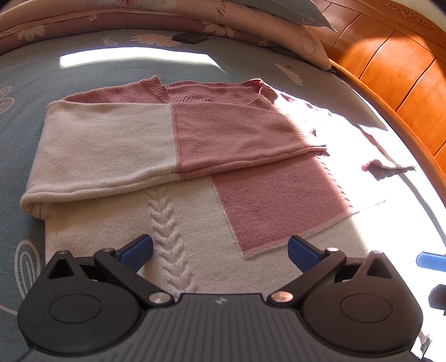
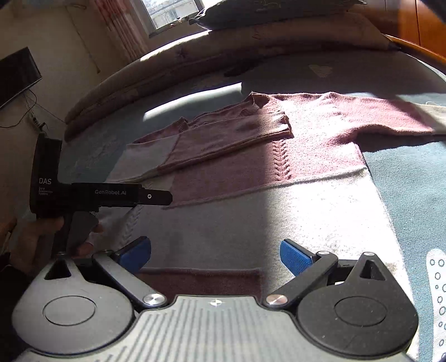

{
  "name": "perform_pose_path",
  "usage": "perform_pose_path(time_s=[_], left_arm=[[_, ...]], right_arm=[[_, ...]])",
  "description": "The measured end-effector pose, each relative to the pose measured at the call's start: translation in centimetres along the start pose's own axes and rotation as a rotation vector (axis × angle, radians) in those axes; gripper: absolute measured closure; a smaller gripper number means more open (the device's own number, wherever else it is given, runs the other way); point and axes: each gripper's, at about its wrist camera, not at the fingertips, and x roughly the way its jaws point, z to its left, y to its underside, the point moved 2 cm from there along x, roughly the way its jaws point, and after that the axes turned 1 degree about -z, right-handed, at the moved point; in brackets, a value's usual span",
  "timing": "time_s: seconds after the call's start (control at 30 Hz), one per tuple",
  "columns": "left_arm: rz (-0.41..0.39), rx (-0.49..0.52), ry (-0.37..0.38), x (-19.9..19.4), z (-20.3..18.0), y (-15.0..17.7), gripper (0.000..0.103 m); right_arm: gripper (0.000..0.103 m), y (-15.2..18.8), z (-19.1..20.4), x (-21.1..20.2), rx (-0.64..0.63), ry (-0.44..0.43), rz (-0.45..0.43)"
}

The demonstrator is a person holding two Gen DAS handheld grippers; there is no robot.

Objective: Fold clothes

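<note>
A pink and cream knitted sweater (image 1: 156, 156) lies flat on a bed, filling the middle of both views; its body is cream in the lower part with a raised cable braid (image 1: 167, 222) running up it, and pink blocks sit to the right of the braid and toward the neckline. One sleeve (image 1: 111, 144), cream at the shoulder end and pink toward the ribbed cuff, is folded across the chest, while the other sleeve (image 2: 390, 117) stretches out to the upper right of the right wrist view. Strong sunlight washes out the sweater's right edge in the left wrist view. The blue-grey patterned bedsheet (image 1: 25, 111) surrounds it, with a rolled floral quilt (image 1: 111, 19) along the top and a wooden headboard (image 1: 404, 69) at upper right. The left gripper (image 1: 220, 250) hovers over the cream hem, jaws spread wide and empty. The right gripper (image 2: 216, 254) is likewise spread apart over the hem, holding nothing. At lower left of the right wrist view a hand (image 2: 30, 242) holds the other gripper's handle
</note>
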Motion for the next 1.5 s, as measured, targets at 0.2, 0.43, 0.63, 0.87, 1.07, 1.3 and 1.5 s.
perform_pose_path(time_s=[0.2,0.43,0.63,0.87,1.07,1.3,1.5], left_arm=[[-0.014,-0.035,0.04,0.0,0.9,0.1,0.001],[-0.058,-0.141,0.161,-0.1,3.0,-0.2,0.001],[-0.084,-0.185,0.23,0.0,4.1,-0.3,0.001],[-0.073,-0.102,0.145,0.0,2.3,-0.3,0.001],[-0.087,-0.062,0.001,-1.4,0.4,-1.4,0.001],[-0.089,-0.03,-0.022,-0.6,-1.2,-1.4,0.001],[-0.063,-0.038,-0.042,0.3,-1.2,-1.0,0.001]], right_arm=[[0.022,-6.6,-7.4,-5.4,0.081,0.089,-0.191],[0.034,-12.3,-22.1,-10.0,0.438,0.176,-0.379],[0.035,-12.3,-32.4,-7.5,0.672,0.236,-0.42],[0.036,-10.7,-41.0,-3.2,0.845,0.274,-0.409],[0.038,-10.8,-45.1,-1.1,0.9,0.233,-0.445],[0.04,-11.5,-47.3,0.0,0.906,0.194,-0.524],[0.04,-12.8,-47.8,0.9,0.849,0.246,-0.545]])
